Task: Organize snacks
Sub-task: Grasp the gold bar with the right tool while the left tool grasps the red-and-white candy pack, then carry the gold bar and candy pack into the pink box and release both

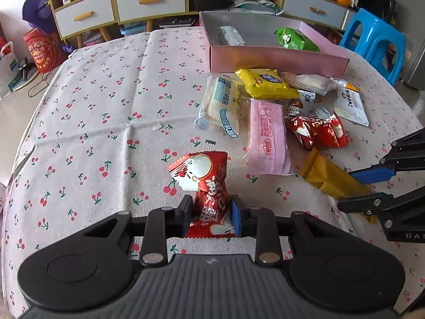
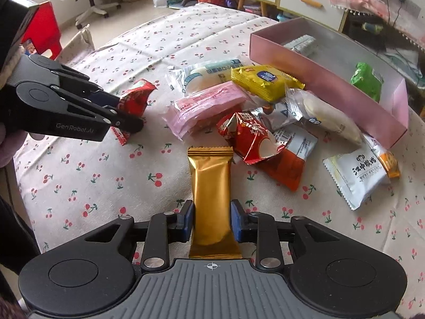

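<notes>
**A:** What do your two grippers hold, nearest first?

**B:** Your left gripper (image 1: 211, 216) pinches a red snack packet (image 1: 203, 179) across its lower half; the packet stands up between the pads, its top above the cherry-print tablecloth (image 1: 106, 106). Your right gripper (image 2: 211, 222) has its pads against both sides of a gold wrapper bar (image 2: 211, 194), which lies lengthwise along the fingers, its crimped far end pointing at the pile.

**A:** And beyond the fingers?

**B:** In the right wrist view, a second red packet (image 2: 249, 139) lies just past the gold bar, resting on an orange sachet (image 2: 285, 168). Behind it sit a pink wafer pack (image 2: 204, 107), a yellow biscuit pack (image 2: 263, 81) and a white bread roll pack (image 2: 209, 73), all touching or overlapping. A white sachet with black characters (image 2: 356, 175) lies to the right, slightly apart.

**A:** Farthest?

**B:** The pink box (image 2: 305, 61) stands open behind the pile, containing a green packet (image 2: 368, 81) and a silver-white packet (image 2: 301, 43), well apart from each other.
</notes>
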Action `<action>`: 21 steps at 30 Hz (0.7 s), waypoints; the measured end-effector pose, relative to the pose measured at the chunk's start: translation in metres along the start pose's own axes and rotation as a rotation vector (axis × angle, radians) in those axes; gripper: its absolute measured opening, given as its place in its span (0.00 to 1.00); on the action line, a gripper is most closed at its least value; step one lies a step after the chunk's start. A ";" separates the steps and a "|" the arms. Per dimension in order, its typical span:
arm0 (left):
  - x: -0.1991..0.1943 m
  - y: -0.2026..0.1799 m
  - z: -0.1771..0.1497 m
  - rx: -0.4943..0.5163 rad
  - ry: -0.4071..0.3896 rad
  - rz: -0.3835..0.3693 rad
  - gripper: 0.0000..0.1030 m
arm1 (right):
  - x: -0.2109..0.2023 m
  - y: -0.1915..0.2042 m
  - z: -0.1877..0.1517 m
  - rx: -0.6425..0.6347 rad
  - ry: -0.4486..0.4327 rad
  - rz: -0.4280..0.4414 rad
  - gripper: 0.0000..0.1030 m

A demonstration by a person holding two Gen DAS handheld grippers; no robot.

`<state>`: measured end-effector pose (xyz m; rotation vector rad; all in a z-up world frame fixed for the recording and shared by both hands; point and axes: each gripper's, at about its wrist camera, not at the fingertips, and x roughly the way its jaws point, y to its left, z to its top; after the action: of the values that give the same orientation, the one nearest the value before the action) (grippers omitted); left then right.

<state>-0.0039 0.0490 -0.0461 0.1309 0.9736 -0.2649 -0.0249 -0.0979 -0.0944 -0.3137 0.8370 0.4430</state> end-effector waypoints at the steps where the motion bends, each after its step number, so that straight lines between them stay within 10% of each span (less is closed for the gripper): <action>1: 0.000 0.001 0.000 -0.008 0.005 -0.003 0.26 | -0.001 -0.001 0.001 0.015 0.005 0.002 0.27; 21: -0.020 -0.007 0.039 -0.107 -0.053 -0.115 0.21 | -0.046 -0.047 0.026 0.315 -0.074 0.142 0.27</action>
<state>0.0145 0.0365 -0.0077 -0.0294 0.9418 -0.3195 -0.0118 -0.1392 -0.0387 0.0528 0.8454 0.4442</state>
